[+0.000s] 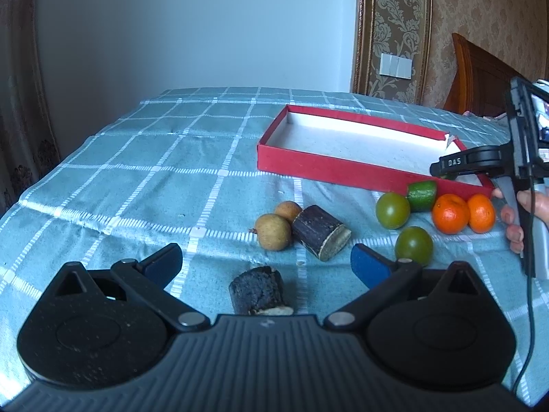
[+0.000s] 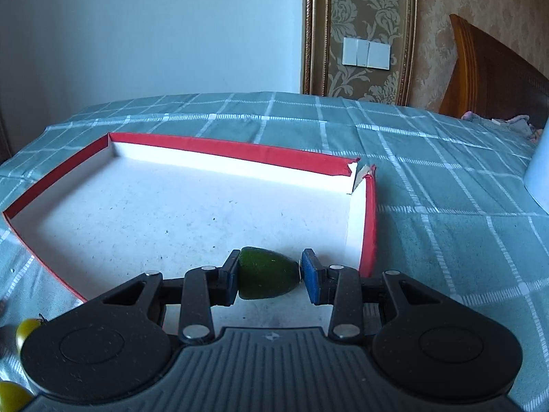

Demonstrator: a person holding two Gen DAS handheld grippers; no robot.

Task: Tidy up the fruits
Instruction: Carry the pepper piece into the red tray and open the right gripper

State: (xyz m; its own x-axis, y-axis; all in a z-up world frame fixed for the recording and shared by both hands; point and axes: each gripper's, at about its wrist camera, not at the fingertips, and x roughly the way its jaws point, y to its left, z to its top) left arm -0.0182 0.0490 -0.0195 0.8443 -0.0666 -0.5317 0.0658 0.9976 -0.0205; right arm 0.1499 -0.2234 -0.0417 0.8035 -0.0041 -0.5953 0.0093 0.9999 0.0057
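Left wrist view: left fingers (image 1: pixel 266 262) stand wide apart, holding nothing, likely waiting their turn. A dark stub (image 1: pixel 259 292) lies between them, close to the palm; the brown fruits (image 1: pixel 274 231) and green fruits (image 1: pixel 393 210) lie beyond the tips on the checked cloth (image 1: pixel 137 171), oranges (image 1: pixel 450 213) further right by the red box (image 1: pixel 329 168).

Right wrist view: right fingers (image 2: pixel 271 276) are clamped on a green fruit piece (image 2: pixel 266 278), pinched end to end, hanging over the box's white floor (image 2: pixel 171 213), probably for setting down there.
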